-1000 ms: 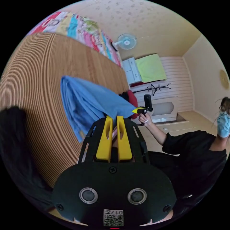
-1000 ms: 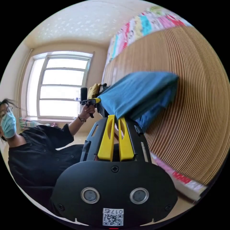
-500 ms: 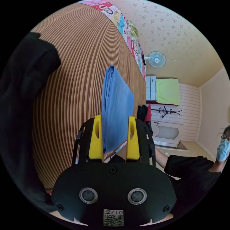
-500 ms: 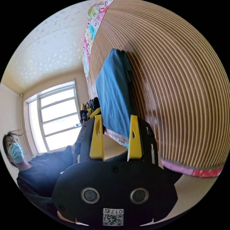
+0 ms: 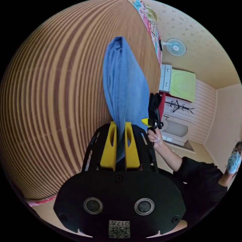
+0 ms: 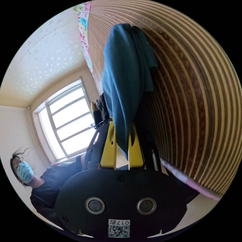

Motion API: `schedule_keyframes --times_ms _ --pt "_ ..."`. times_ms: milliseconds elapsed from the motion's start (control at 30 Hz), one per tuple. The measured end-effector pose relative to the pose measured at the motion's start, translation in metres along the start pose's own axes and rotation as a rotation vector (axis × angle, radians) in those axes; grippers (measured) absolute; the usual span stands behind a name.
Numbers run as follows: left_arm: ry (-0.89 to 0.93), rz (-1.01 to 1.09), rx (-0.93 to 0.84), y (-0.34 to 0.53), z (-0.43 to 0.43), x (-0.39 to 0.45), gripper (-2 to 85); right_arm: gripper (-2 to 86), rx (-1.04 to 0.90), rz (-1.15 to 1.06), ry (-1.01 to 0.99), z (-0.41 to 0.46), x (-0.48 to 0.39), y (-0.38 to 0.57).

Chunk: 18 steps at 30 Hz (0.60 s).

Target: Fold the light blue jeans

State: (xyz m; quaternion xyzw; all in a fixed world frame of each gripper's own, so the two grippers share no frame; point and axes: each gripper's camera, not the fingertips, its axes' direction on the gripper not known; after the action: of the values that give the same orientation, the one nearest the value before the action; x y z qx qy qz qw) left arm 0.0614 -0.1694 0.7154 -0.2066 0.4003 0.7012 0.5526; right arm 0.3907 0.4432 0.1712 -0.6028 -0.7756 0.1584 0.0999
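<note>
The light blue jeans (image 5: 123, 83) lie folded into a thick bundle on a brown striped mat (image 5: 50, 100). My left gripper (image 5: 120, 124) is shut on the near edge of the bundle, with denim squeezed between its yellow jaws. In the right gripper view the jeans (image 6: 123, 70) look darker teal, and my right gripper (image 6: 121, 126) is shut on their near edge as well. The right gripper (image 5: 148, 122), held by a hand, shows beside the jeans in the left gripper view. A black part of the left gripper (image 6: 97, 116) sits left of the jeans in the right gripper view.
The striped mat (image 6: 196, 95) covers a bed with a colourful blanket edge (image 5: 151, 22). The person (image 5: 201, 181) in black sits beside it. A wall fan (image 5: 176, 47), a green cloth on a cabinet (image 5: 182, 85) and a coat rack (image 5: 180, 107) stand behind. A window (image 6: 68, 121) is on the other side.
Half a second ago both grippers stood open around the folded jeans' edge; now both have shut on it. Both cameras have tilted, so the jeans look closer and more upright.
</note>
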Motion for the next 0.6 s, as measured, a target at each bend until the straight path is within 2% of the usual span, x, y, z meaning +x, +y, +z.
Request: schedule_keyframes --times_ms 233,433,600 --pt "0.135 0.111 -0.03 0.019 0.027 0.121 5.1 4.9 -0.007 -0.084 0.021 -0.08 -0.072 0.063" --pt "0.275 0.249 -0.041 -0.029 0.099 0.255 5.1 4.6 0.058 -0.219 0.168 -0.204 -0.175 0.102" --pt "0.359 0.45 -0.062 -0.065 0.178 0.387 5.1 4.9 0.209 -0.352 0.308 -0.323 -0.255 0.159"
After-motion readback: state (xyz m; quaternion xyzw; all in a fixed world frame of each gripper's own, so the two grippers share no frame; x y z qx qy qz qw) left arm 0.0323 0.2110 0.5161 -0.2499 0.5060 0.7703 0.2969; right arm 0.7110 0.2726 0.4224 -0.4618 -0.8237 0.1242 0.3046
